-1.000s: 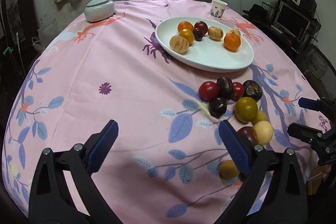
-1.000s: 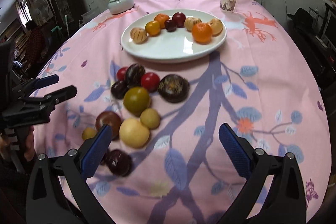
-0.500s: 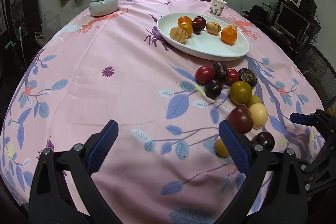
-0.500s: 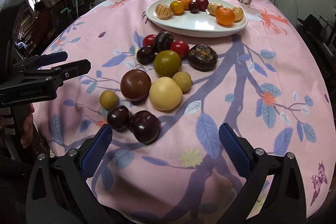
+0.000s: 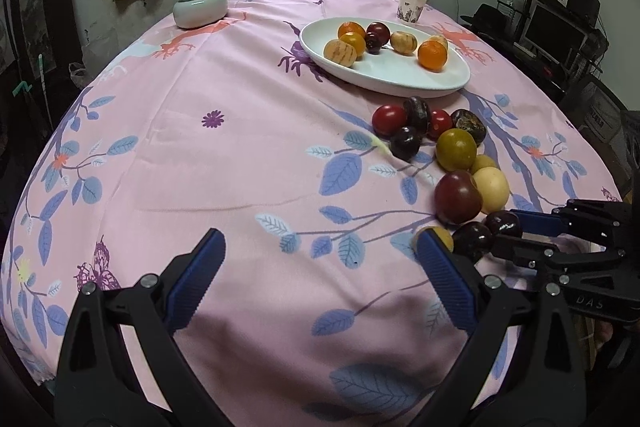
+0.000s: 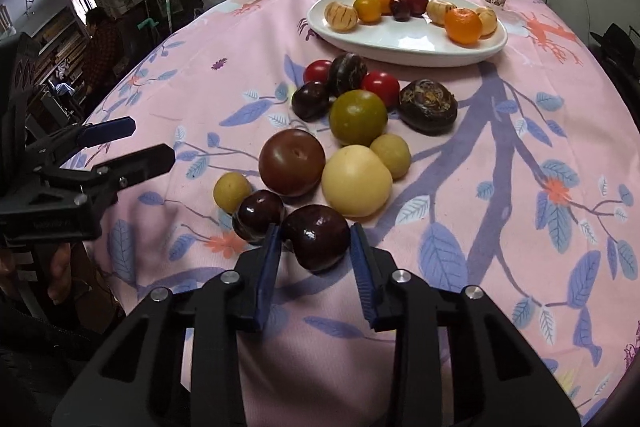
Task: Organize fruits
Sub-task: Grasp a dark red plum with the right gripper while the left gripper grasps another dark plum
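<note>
A white oval plate (image 6: 408, 45) holds several fruits, among them an orange (image 6: 463, 25). A cluster of loose fruits lies on the pink cloth in front of it. My right gripper (image 6: 316, 247) has its blue pads on either side of a dark plum (image 6: 317, 237) at the cluster's near edge; the pads sit close to its sides, contact unclear. A second dark plum (image 6: 258, 215) lies just left of it. My left gripper (image 5: 320, 283) is wide open and empty over bare cloth, left of the cluster (image 5: 456, 167).
A pale lidded jar (image 5: 200, 6) and a paper cup (image 5: 412, 7) stand at the table's far side. A monitor and shelves (image 5: 556, 31) are beyond the right edge. A person sits at the far left (image 6: 102, 55).
My right gripper has moved in on the near dark plum and narrowed its jaws around it. My left gripper has pulled back toward the table's near edge, still open.
</note>
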Tool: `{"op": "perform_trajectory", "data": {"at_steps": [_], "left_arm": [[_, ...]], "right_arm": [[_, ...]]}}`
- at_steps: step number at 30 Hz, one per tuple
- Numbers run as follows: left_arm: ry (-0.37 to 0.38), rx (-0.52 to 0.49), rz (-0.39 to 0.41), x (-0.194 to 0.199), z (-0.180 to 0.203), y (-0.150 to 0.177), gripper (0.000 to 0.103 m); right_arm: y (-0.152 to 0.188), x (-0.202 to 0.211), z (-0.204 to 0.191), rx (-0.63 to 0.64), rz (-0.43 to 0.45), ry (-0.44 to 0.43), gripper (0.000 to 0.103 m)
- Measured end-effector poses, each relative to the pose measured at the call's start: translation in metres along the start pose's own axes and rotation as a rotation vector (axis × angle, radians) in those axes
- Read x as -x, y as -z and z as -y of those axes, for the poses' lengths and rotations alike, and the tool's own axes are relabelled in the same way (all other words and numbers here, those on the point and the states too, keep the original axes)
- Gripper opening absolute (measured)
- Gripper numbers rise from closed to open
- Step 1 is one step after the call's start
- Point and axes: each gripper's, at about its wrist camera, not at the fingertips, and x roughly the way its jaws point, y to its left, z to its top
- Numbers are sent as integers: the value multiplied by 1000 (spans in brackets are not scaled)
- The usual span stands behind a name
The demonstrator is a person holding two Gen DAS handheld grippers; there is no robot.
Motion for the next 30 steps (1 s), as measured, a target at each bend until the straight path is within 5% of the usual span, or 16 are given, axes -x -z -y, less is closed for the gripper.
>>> {"op": "perform_trajectory", "data": {"at_steps": [8, 18, 21, 23, 25, 30], "left_arm": [[31, -69, -22, -7, 28, -6, 98], [48, -175, -106, -50, 78, -23, 97], [85, -146, -112, -54, 80, -25, 79], [114, -138, -110, -54, 82, -28, 53], [153, -138, -114, -53, 85, -29, 39], [187, -135, -98, -45, 88, -25, 38]], "right_arm": [[15, 34, 41, -110, 60, 79, 36], [31, 46, 66, -182, 89, 45, 36], [32, 48, 71, -202, 92, 35, 36], [32, 49, 73, -208, 96, 32, 36], [31, 49, 73, -212, 97, 28, 36], [30, 49, 68, -205, 93, 22, 36]]}}
